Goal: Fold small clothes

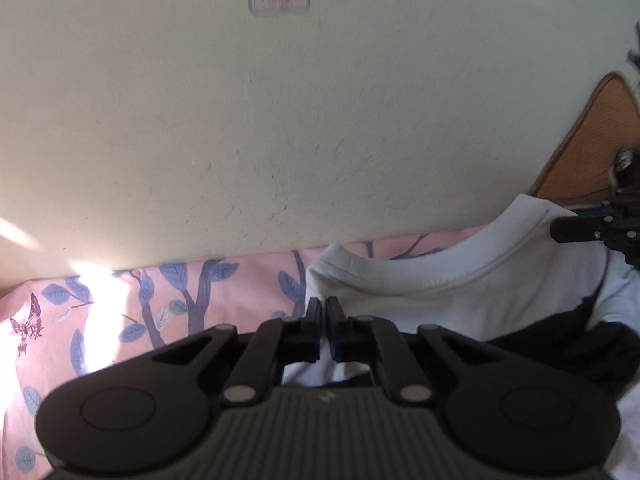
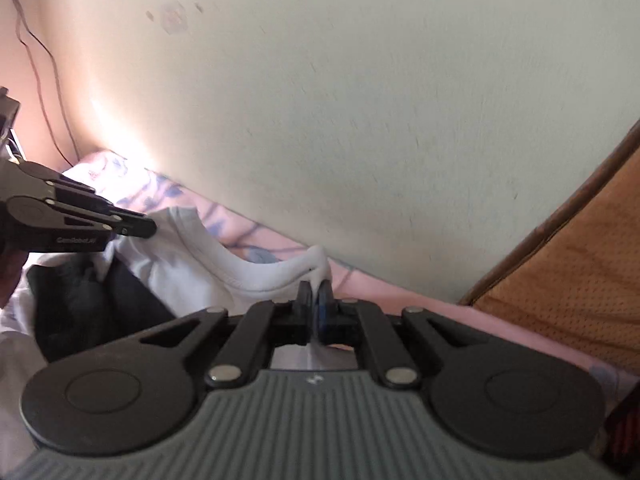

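A small white garment [image 1: 452,280] with a ribbed neckline and a black part [image 1: 560,344] hangs stretched between my two grippers, above a pink leaf-print bedsheet [image 1: 132,320]. My left gripper [image 1: 324,308] is shut on the garment's left shoulder edge. My right gripper [image 2: 316,292] is shut on the other shoulder edge of the white garment [image 2: 224,264]. Each gripper shows in the other's view: the right one [image 1: 560,230] at the right edge, the left one [image 2: 148,226] at the left. The garment's lower part is hidden behind the gripper bodies.
A pale plastered wall [image 1: 300,128] rises just behind the bed. An orange wooden headboard [image 2: 568,264] stands at the right. A dark cable [image 2: 44,80] runs down the wall at the left. Sunlight falls on the sheet at the left.
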Motion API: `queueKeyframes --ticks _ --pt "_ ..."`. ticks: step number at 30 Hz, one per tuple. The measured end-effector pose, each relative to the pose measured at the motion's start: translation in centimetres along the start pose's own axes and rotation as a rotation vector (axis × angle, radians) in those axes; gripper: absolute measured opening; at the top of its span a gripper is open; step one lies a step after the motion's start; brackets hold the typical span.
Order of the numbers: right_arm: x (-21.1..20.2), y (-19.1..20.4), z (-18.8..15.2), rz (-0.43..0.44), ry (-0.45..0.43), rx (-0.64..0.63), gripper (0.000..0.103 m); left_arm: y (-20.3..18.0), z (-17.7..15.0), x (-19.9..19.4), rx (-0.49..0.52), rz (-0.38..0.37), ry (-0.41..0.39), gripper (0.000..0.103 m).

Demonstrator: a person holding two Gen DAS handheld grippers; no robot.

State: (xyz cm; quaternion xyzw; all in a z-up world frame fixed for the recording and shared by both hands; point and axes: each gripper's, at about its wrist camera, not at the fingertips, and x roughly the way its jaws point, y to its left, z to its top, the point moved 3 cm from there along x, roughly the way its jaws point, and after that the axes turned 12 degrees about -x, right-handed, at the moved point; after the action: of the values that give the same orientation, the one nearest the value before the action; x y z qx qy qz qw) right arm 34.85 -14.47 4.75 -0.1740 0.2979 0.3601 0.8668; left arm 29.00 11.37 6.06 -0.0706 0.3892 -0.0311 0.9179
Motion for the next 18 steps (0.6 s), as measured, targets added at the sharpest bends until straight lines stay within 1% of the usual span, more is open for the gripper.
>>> queueKeyframes --ticks 2,4,6,8,9,11,12,13,14,15,16,17,18 --pt "-5.4 1.8 -0.1 0.0 -0.091 -0.041 0.005 -0.1 -1.8 -5.2 -0.011 -0.07 -0.062 0.004" --pt "-11.1 3.9 -1.6 0.004 -0.161 -0.092 0.005 -0.3 -5.0 -10.0 0.002 -0.119 -0.117 0.004" --pt "-15.8 6.5 -4.3 -0.002 -0.202 -0.159 0.005 -0.3 -8.9 -13.7 0.018 -0.14 -0.148 0.004" --pt "-19.4 9.0 -8.0 -0.002 -0.202 -0.169 0.005 -0.4 -13.3 -16.1 0.002 -0.166 -0.138 0.004" --pt "-20.5 10.2 -9.9 -0.006 -0.191 -0.168 0.005 -0.4 -16.0 -17.1 -0.013 -0.186 -0.113 0.005" --pt "-21.9 12.3 -14.1 -0.022 -0.163 -0.152 0.005 -0.5 -20.1 -17.9 -0.023 -0.194 -0.068 0.008" --pt "-21.9 13.4 -16.1 -0.034 -0.138 -0.141 0.005 -0.4 -21.5 -17.9 -0.024 -0.194 -0.048 0.009" --pt "-21.5 14.1 -17.8 -0.045 -0.107 -0.118 0.005 -0.4 -23.2 -17.7 -0.019 -0.198 -0.015 0.011" --pt "-20.7 14.6 -19.3 -0.046 -0.071 -0.083 0.006 -0.1 -24.5 -17.6 -0.02 -0.198 0.014 0.017" --pt "-20.2 14.8 -20.5 -0.043 -0.035 -0.047 0.007 0.1 -25.1 -17.8 -0.03 -0.194 0.027 0.019" --pt "-19.9 15.1 -21.2 -0.042 -0.018 -0.02 0.009 0.7 -25.6 -18.3 -0.044 -0.2 0.028 0.019" --pt "-20.7 15.4 -21.6 -0.048 -0.05 -0.005 0.013 0.9 -25.6 -18.9 -0.053 -0.209 0.019 0.021" --pt "-21.8 15.0 -21.4 -0.034 -0.066 0.008 0.025 1.5 -25.5 -19.9 -0.064 -0.216 -0.016 0.028"
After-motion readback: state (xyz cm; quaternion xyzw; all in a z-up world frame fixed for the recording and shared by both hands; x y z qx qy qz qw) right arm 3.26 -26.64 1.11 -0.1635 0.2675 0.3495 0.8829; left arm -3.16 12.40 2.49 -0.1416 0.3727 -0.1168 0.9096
